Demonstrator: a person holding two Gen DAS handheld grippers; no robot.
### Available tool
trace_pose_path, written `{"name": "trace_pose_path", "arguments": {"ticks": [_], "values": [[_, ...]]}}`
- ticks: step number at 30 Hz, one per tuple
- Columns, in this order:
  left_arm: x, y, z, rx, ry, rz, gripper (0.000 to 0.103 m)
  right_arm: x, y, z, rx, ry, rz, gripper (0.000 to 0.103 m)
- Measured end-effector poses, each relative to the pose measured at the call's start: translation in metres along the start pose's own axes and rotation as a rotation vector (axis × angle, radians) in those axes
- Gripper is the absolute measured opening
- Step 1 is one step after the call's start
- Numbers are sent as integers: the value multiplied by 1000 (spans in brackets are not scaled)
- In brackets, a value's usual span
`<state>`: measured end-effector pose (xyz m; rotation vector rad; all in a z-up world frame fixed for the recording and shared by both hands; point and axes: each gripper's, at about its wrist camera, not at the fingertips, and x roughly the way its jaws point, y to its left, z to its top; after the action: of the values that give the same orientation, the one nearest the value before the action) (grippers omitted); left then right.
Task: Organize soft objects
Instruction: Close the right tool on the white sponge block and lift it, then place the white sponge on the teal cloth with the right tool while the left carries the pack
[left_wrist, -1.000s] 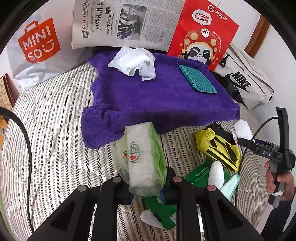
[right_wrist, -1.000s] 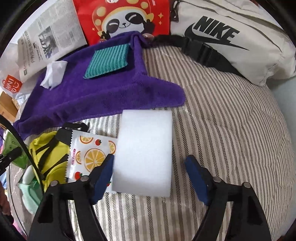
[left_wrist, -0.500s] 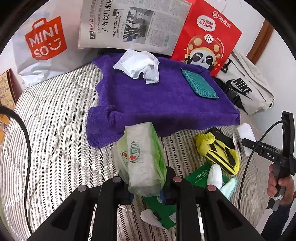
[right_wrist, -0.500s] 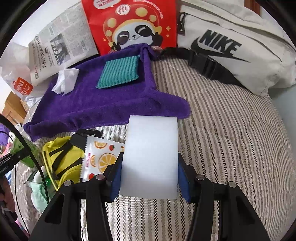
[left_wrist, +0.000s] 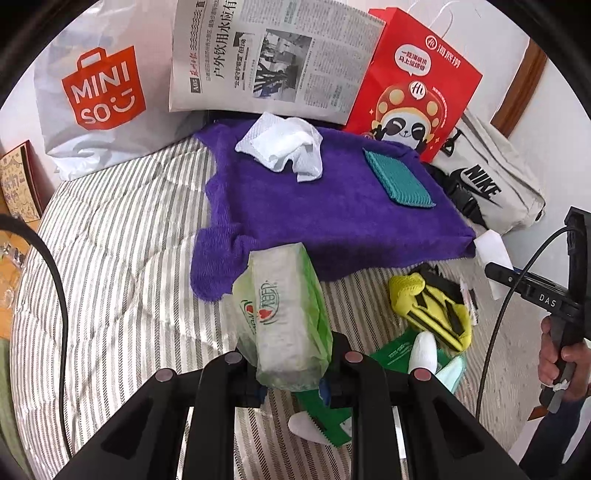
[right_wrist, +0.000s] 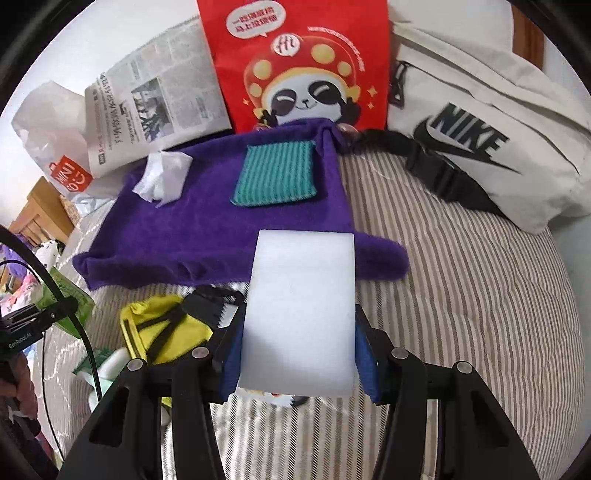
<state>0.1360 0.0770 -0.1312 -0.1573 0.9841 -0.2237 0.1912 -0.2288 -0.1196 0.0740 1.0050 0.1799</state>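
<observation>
Now each gripper grips — left gripper (left_wrist: 291, 384) tissue pack (left_wrist: 282, 317), right gripper (right_wrist: 299, 363) sponge (right_wrist: 301, 314) (white).

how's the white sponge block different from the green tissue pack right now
The white sponge block is plain, flat and sharp-edged; the green tissue pack is a printed, crinkly plastic wrapper, rounded and bulging. The block sits squarely between the right hand-held gripper pads, keeping its shape; the pack is pinched at one end in the left hand-held gripper and leans left. Both are held up off the striped bedding, in front of the purple towel.
</observation>
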Motion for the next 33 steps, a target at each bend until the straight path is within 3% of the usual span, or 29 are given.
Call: {"name": "trace_pose_path", "arguments": {"ticks": [11, 22, 33], "values": [[-3, 1, 30, 19, -29, -10, 19, 6, 17, 44, -73, -52, 12, 52], [21, -3, 94, 60, -26, -19, 19, 37, 29, 108, -115, -32, 28, 52], [60, -5, 118, 85, 18, -11, 19, 63, 31, 107, -176, 71, 29, 52]]}}
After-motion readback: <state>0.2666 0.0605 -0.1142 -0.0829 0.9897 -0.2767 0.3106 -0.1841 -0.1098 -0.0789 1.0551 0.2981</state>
